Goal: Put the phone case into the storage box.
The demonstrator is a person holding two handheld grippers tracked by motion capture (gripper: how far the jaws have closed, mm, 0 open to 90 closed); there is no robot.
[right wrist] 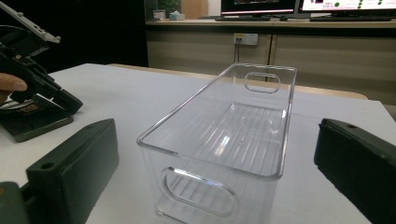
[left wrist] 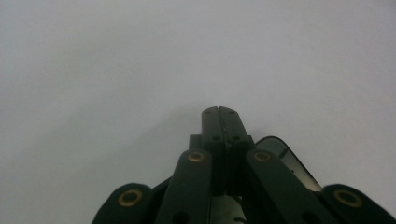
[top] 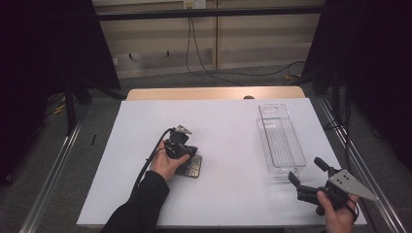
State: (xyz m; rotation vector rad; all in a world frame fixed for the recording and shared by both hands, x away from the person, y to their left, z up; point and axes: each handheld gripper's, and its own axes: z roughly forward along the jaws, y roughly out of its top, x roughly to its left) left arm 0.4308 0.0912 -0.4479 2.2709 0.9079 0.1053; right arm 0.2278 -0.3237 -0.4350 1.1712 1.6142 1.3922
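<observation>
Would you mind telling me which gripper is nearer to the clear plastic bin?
The right. The right gripper, jaws open, sits just off the near end of the clear plastic bin. The left gripper, shut, is down on a dark flat object well across the table.

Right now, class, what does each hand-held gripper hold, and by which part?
Nothing: the left hand-held gripper is shut over the flat dark rectangular object; the right hand-held gripper is open.

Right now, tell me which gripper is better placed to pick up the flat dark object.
Left. The left gripper sits shut right over the flat dark object. The right gripper hangs open at the table's near right, by the clear bin.
</observation>
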